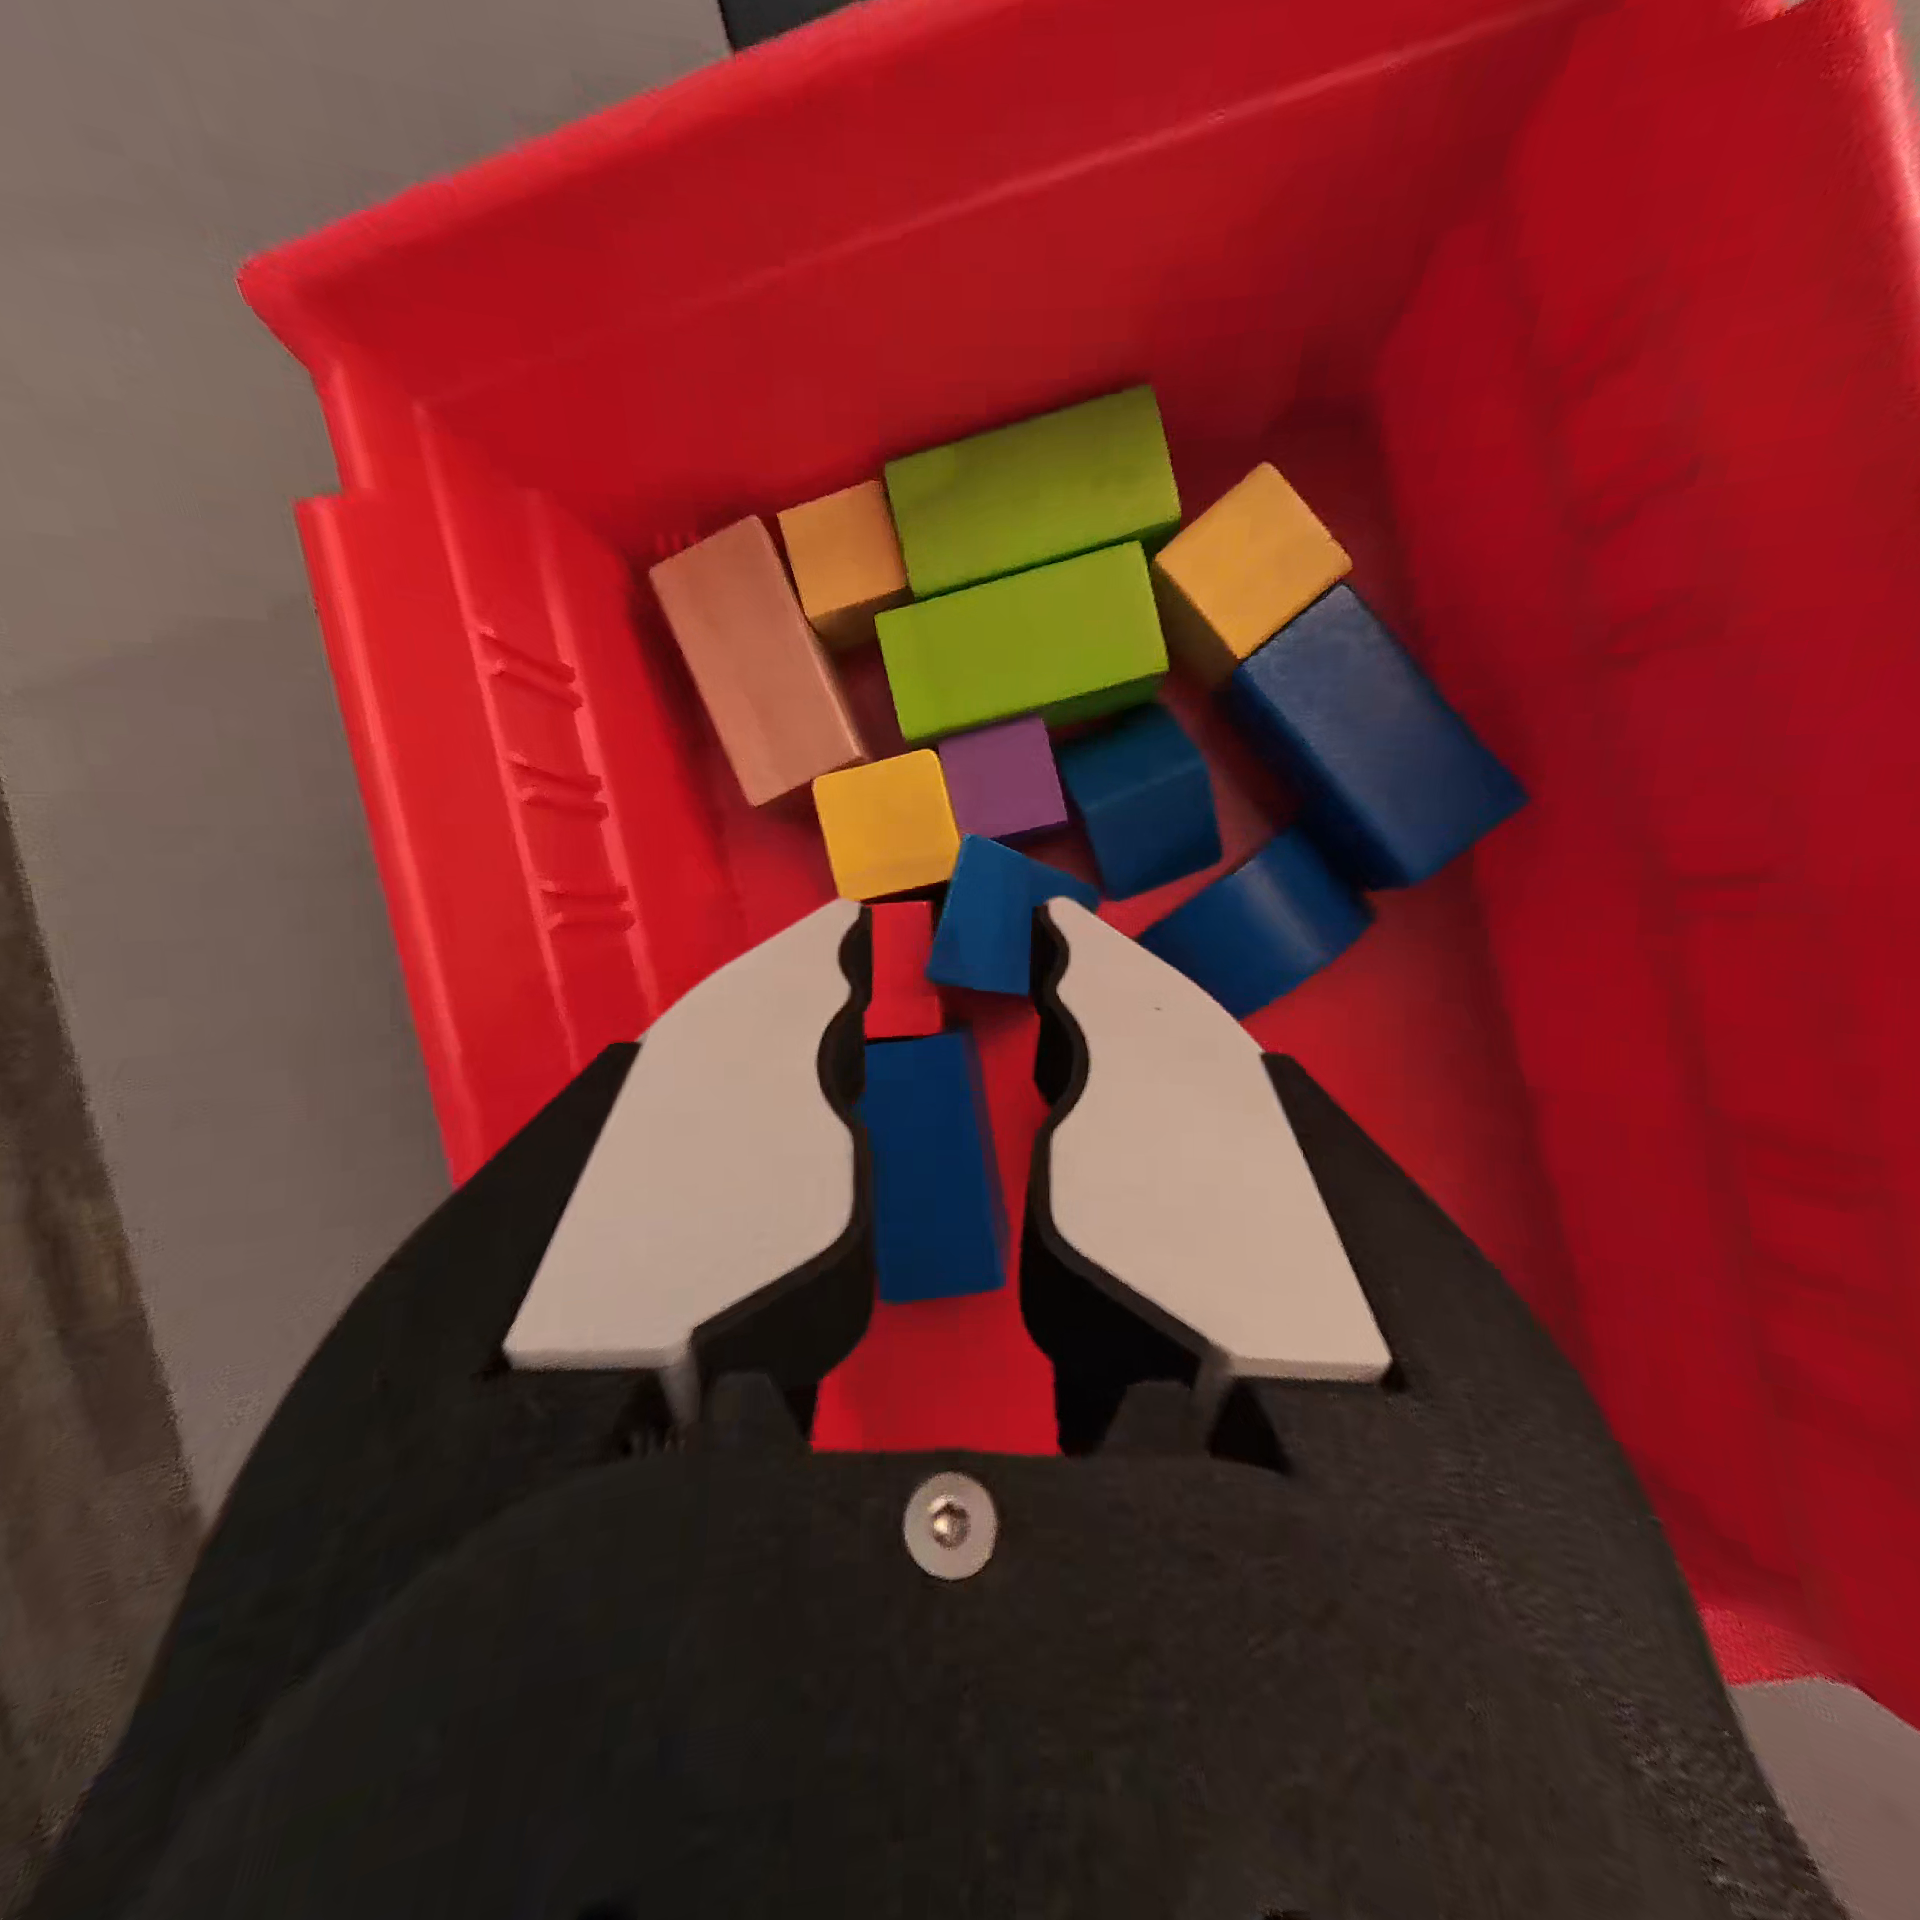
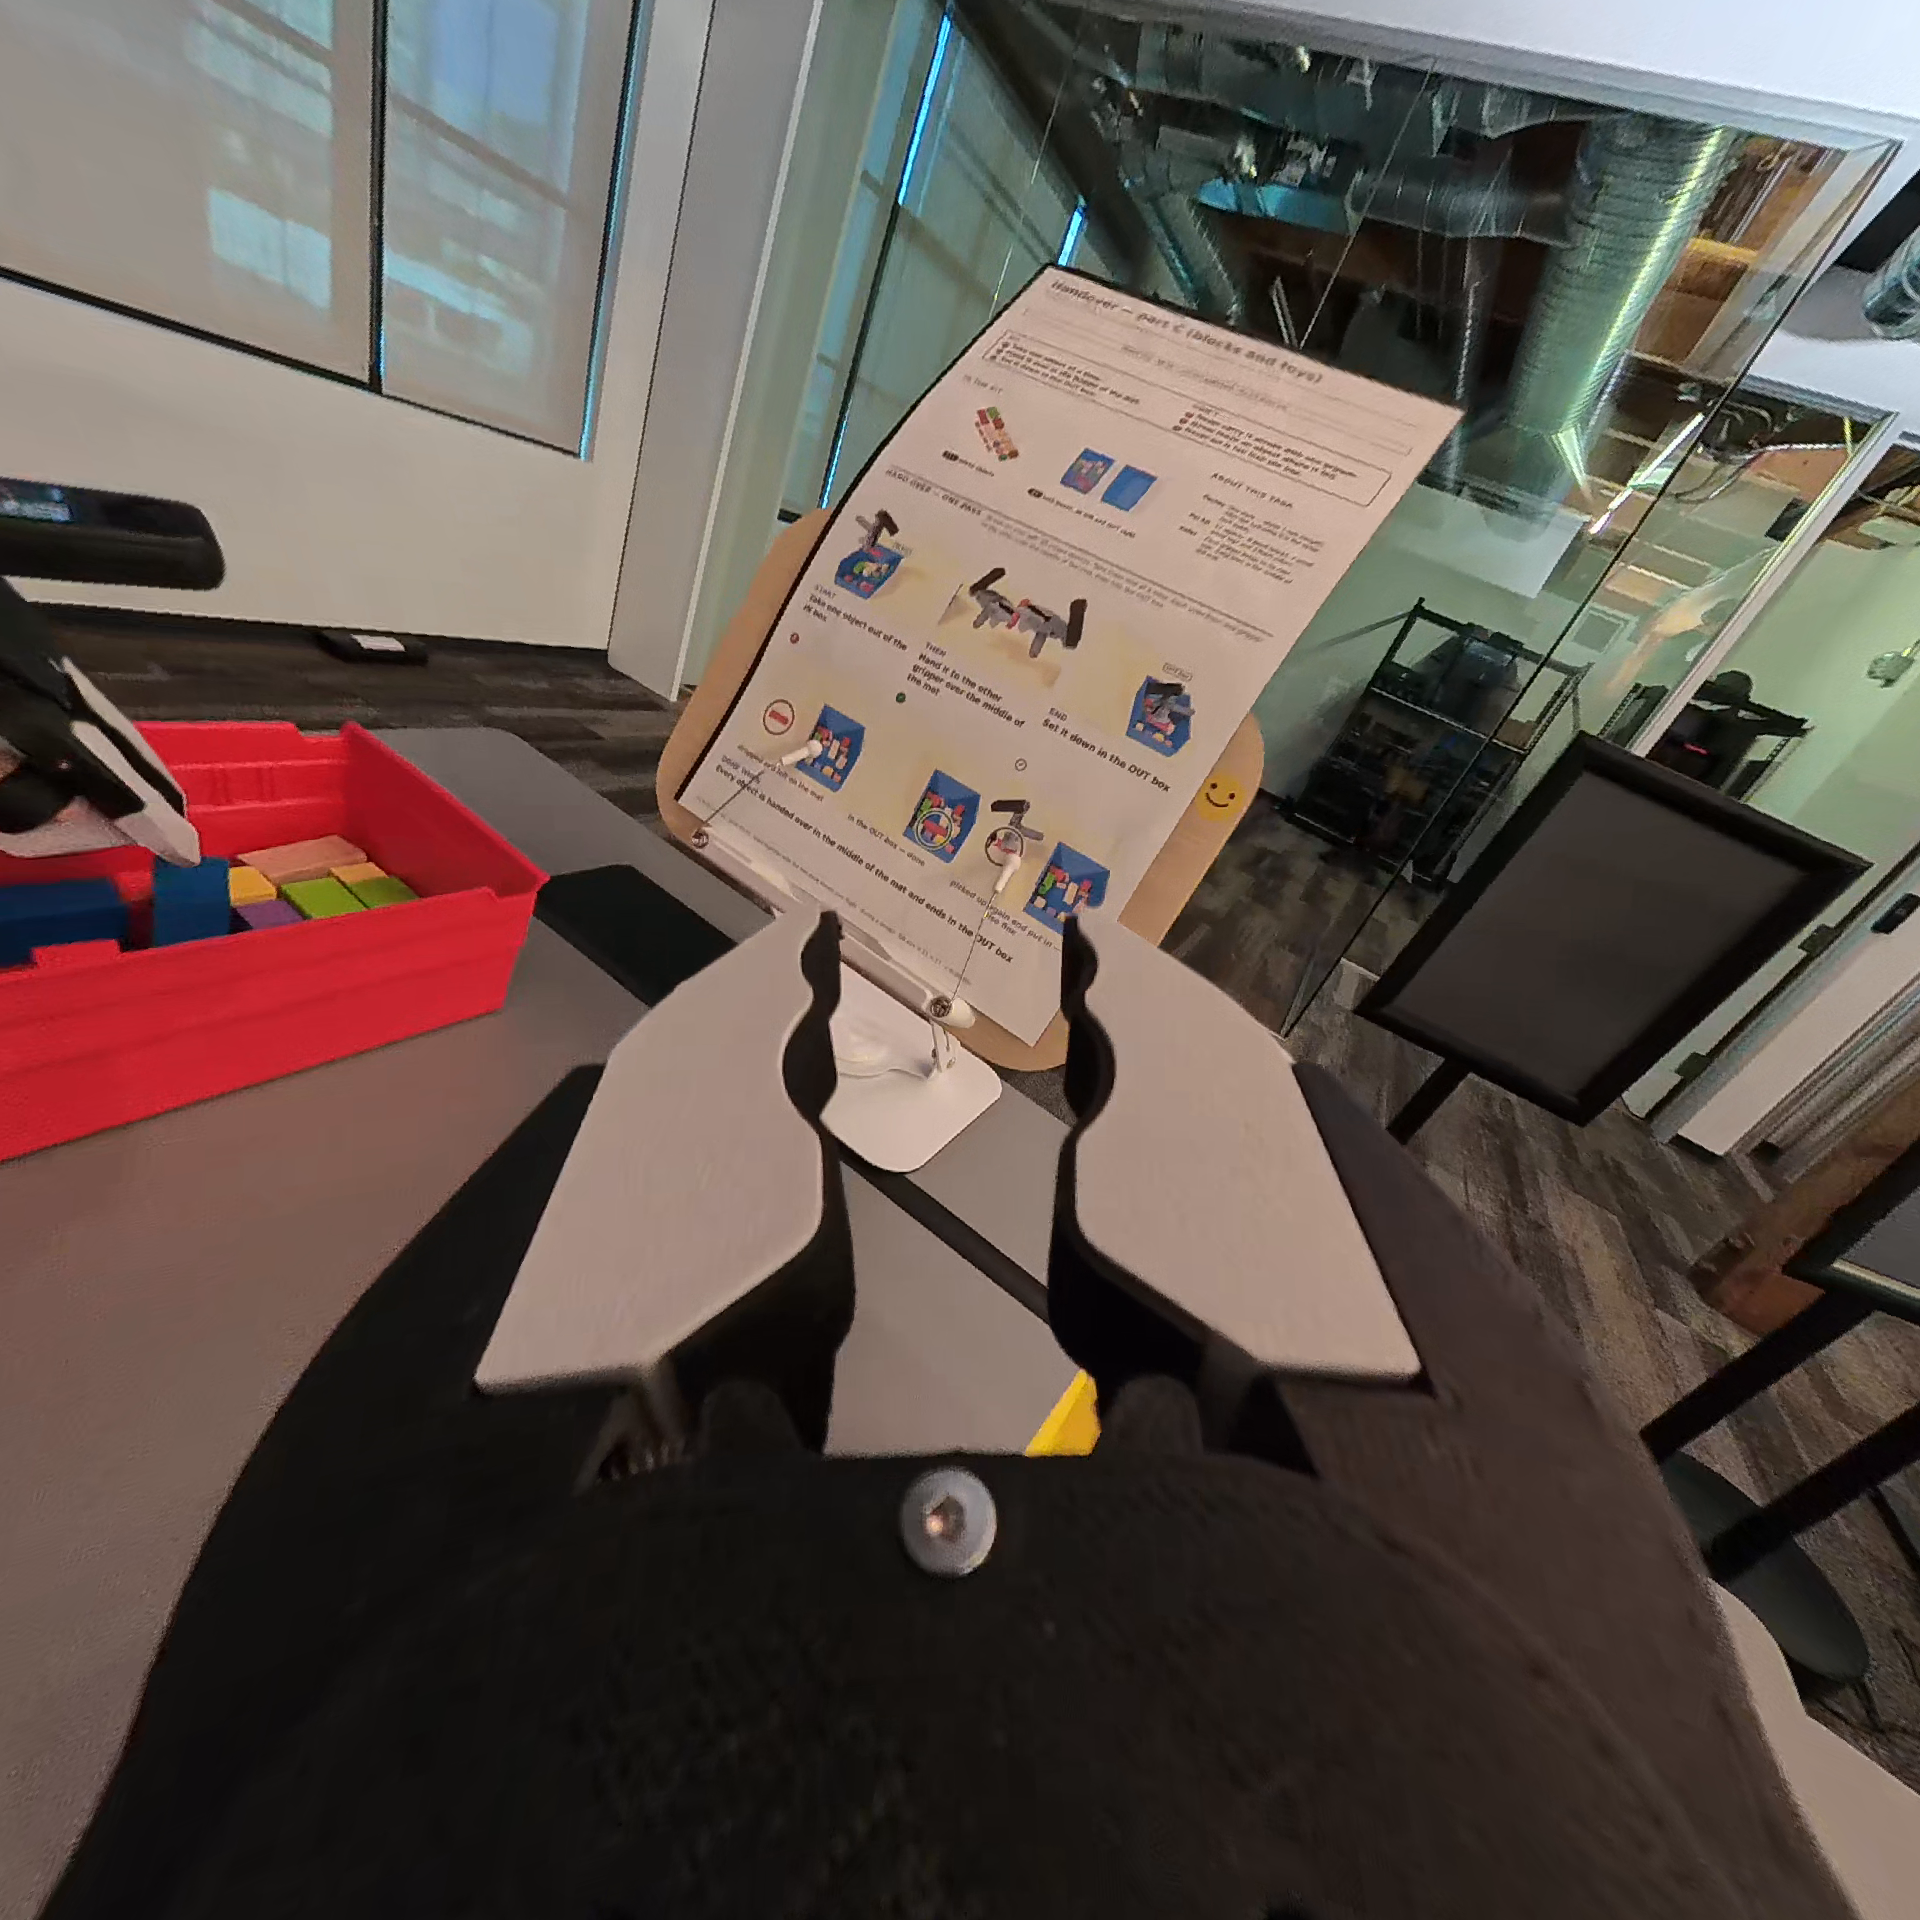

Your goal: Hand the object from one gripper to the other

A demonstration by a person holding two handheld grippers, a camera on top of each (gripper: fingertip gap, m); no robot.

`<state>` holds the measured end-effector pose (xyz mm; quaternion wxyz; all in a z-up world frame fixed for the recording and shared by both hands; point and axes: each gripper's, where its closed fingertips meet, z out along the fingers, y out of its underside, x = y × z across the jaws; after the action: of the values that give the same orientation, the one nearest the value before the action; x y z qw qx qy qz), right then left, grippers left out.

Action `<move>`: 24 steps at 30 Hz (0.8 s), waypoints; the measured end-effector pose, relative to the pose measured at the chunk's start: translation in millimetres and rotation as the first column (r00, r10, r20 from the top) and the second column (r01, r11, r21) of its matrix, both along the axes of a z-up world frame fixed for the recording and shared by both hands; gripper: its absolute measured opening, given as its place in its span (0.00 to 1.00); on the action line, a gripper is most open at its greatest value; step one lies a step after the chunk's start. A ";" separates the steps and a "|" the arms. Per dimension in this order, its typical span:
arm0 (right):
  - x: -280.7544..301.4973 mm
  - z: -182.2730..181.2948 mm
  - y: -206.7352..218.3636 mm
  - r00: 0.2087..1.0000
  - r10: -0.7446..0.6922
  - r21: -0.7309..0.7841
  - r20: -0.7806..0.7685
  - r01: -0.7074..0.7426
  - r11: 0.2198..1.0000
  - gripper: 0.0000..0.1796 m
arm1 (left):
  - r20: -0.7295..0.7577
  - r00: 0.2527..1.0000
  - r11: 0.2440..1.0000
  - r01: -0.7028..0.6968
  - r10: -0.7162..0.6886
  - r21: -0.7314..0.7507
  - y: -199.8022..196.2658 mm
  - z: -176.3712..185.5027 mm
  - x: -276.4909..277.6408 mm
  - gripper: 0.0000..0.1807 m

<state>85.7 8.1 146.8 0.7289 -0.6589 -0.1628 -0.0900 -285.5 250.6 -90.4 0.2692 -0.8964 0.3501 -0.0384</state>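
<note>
open left gripper (image 1: 951, 914) over smooth blocks (image 1: 1023, 639) in ribbed red bin (image 1: 540, 727).

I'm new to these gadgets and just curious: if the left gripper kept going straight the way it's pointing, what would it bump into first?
Most likely the blue blocks: the left gripper points down into the red bin, with a long blue block between its open fingers and a small blue block at the tips. Depth is unclear.
</note>
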 end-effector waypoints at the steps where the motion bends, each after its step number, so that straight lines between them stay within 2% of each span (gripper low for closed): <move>1: -1.0 -1.9 1.5 1.000 0.001 -0.007 0.001 -0.001 1.000 0.23 | 0.005 1.000 1.000 0.008 -0.008 -0.028 -0.8 -5.1 0.4 0.14; 4: -4.6 -7.8 6.3 1.000 0.013 -0.035 0.008 -0.013 0.999 0.23 | 0.000 0.999 0.994 0.042 -0.042 -0.099 -3.0 -20.0 0.4 0.12; 9: -6.3 -11.2 9.5 1.000 0.005 -0.049 0.029 -0.004 0.999 0.23 | 0.051 0.995 0.988 0.094 -0.088 -0.125 -2.5 -24.9 8.9 0.06; 14: -4.5 -12.0 10.6 1.000 0.002 -0.052 0.025 -0.001 0.999 0.23 | 0.078 0.992 0.974 0.116 -0.102 -0.196 -13.1 -26.5 8.7 0.06; 18: -4.3 -13.6 12.2 1.000 0.000 -0.055 0.023 0.001 0.998 0.23 | 0.061 0.992 0.943 0.121 -0.107 -0.310 -23.8 -44.5 7.6 0.11; 24: -2.9 -12.3 11.0 0.999 -0.021 -0.049 0.048 0.024 0.999 0.23 | 0.081 0.991 0.943 0.123 -0.103 -0.310 -21.5 -44.3 10.9 0.11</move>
<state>82.8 19.1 134.5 0.7073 -0.6761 -0.1747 -0.1098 -274.6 229.1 -134.8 0.1314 -0.9045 0.3817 -0.1375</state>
